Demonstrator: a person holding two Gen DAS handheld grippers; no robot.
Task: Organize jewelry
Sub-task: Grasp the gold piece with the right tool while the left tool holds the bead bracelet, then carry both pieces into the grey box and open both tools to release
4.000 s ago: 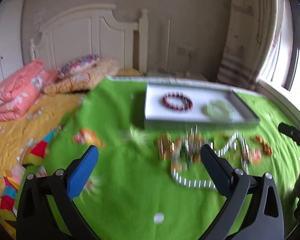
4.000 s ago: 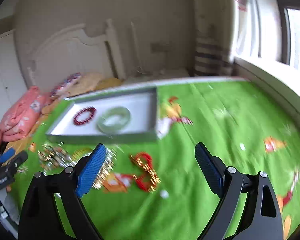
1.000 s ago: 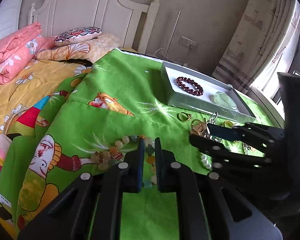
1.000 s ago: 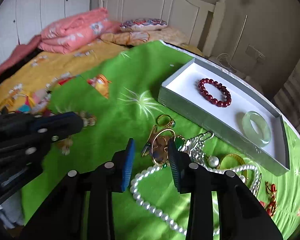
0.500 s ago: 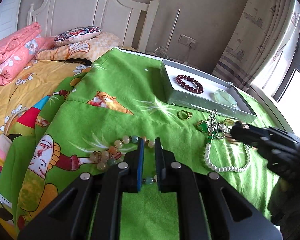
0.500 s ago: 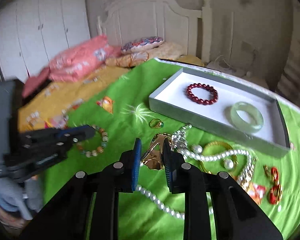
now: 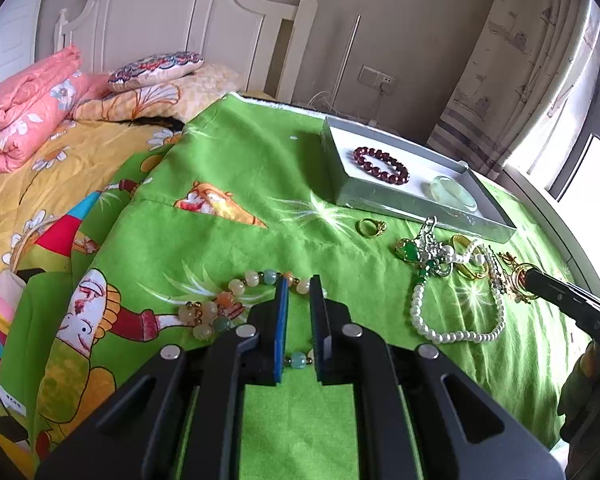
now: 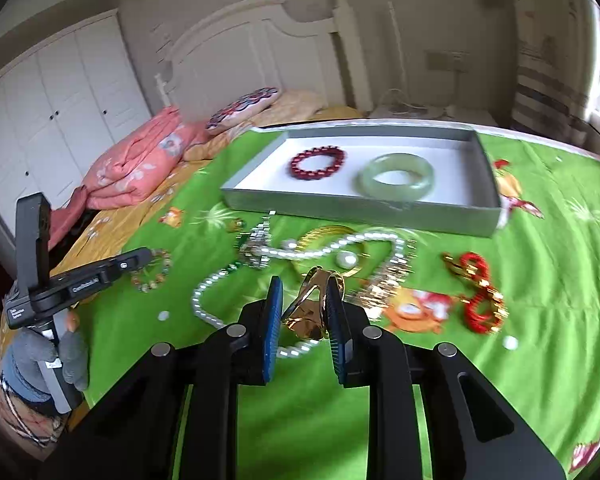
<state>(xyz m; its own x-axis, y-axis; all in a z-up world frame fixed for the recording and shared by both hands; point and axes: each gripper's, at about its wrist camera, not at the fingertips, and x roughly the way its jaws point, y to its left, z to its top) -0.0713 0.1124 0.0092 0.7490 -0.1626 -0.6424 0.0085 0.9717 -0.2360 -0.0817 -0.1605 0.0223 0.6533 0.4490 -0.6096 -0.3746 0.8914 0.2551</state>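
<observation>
A grey tray [image 7: 384,197] [image 8: 352,207] on the green cloth holds a dark red bead bracelet [image 7: 381,159] [image 8: 318,162] and a pale green bangle [image 7: 454,191] [image 8: 397,176]. My left gripper [image 7: 298,288] is shut on a pastel bead bracelet [image 7: 220,310] that lies on the cloth. My right gripper [image 8: 304,290] is shut on a gold bangle [image 8: 314,308] and holds it above the jewelry pile. A pearl necklace [image 7: 456,334] [image 8: 260,256], a gold ring [image 7: 372,227] and a green pendant [image 7: 410,251] lie loose in front of the tray.
Red and gold earrings [image 8: 476,292] lie on the cloth at the right. A yellow bedsheet [image 7: 40,184], pink folded quilt [image 7: 24,100], pillows and a white headboard [image 7: 172,20] are to the left and behind. A window is at the right.
The right gripper has lifted the gold bangle off the pile and swung right, toward the tray. The left gripper has stayed shut on the pastel bracelet.
</observation>
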